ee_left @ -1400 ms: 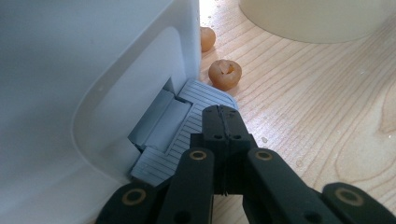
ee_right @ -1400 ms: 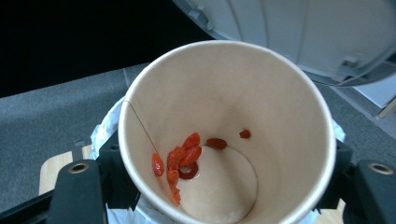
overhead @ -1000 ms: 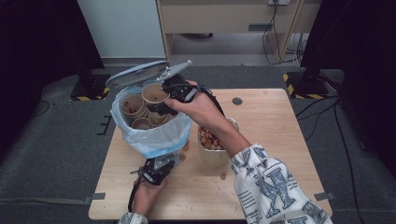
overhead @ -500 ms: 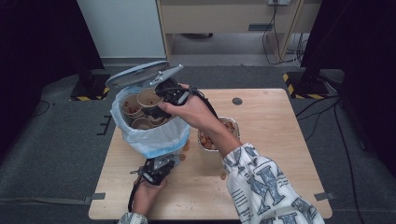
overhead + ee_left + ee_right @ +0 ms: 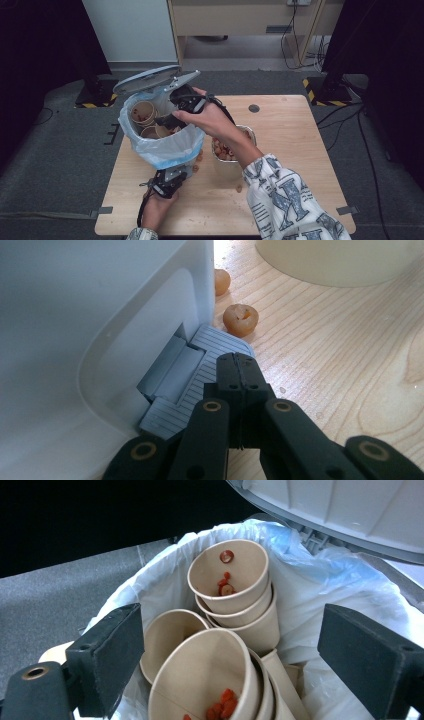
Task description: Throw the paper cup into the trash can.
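Inside, the bin holds paper cups, perhaps crumbs; right jaws just opened, left closed.

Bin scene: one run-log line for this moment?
left gripper shut, pressing bin pedal | lid up | right gripper jaws just opened over paper cups in bin, nothing between

Bin mouth crowded by stacked paper cups, with bag liner bulging over the rim; little passage left between cups and wall. Raised lid overhanging at 12 o'clock, barring entry from behind. Right gripper with jaws just opened, nothing between them, poised above the cups. Foil tray just beside the bin at 3 o'clock. Bare table from 1 to 4 o'clock. Loose fruits scattered beside the pedal, under shut left gripper.
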